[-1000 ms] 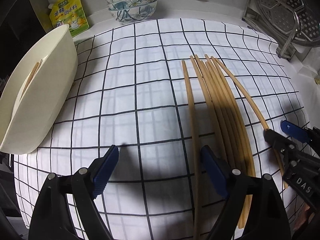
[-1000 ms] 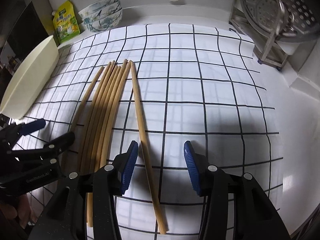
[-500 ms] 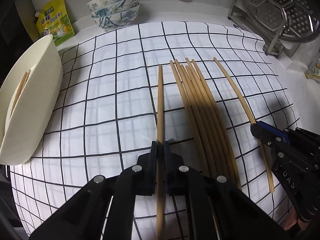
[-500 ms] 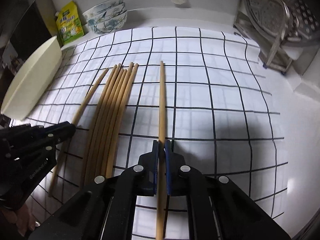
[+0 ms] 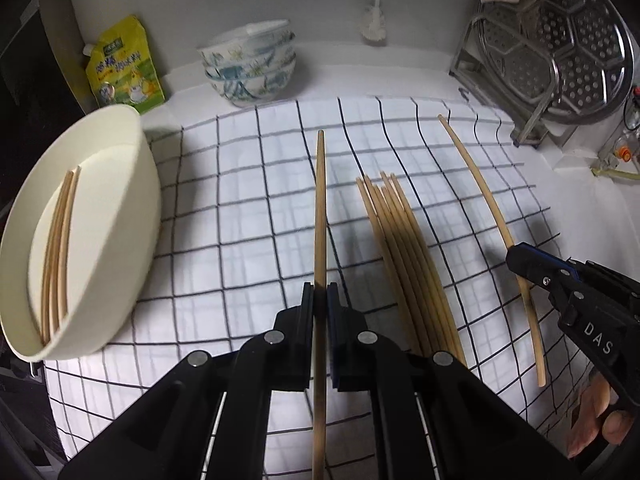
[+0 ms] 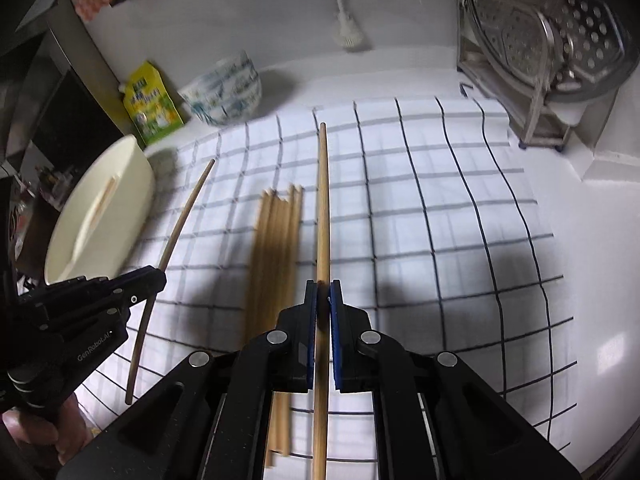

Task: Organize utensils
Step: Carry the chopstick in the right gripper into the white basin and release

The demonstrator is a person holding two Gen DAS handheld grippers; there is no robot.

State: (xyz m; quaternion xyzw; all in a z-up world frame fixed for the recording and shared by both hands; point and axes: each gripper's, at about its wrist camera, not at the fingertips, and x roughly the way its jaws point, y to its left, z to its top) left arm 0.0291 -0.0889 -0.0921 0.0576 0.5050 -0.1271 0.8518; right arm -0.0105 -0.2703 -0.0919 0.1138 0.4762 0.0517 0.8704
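My left gripper (image 5: 320, 300) is shut on one wooden chopstick (image 5: 320, 208) and holds it above the checked cloth (image 5: 240, 216). My right gripper (image 6: 323, 296) is shut on another chopstick (image 6: 323, 200), also lifted; it shows in the left wrist view (image 5: 516, 256) with its chopstick (image 5: 476, 176). Several chopsticks (image 5: 404, 248) lie in a bundle on the cloth between the two, also in the right wrist view (image 6: 276, 248). A cream oval bowl (image 5: 132, 208) at the left holds a few chopsticks (image 5: 58, 248); it also shows in the right wrist view (image 6: 128, 200).
Stacked patterned bowls (image 5: 250, 68) and a yellow-green pouch (image 5: 124, 68) stand at the back by the wall. A steel rack with a perforated steamer plate (image 5: 560, 40) stands at the back right. The white counter (image 5: 580, 200) borders the cloth on the right.
Both grippers closed, each on a chopstick, then lifted them off the cloth. The views rose and drew back; the bundle stayed on the cloth.
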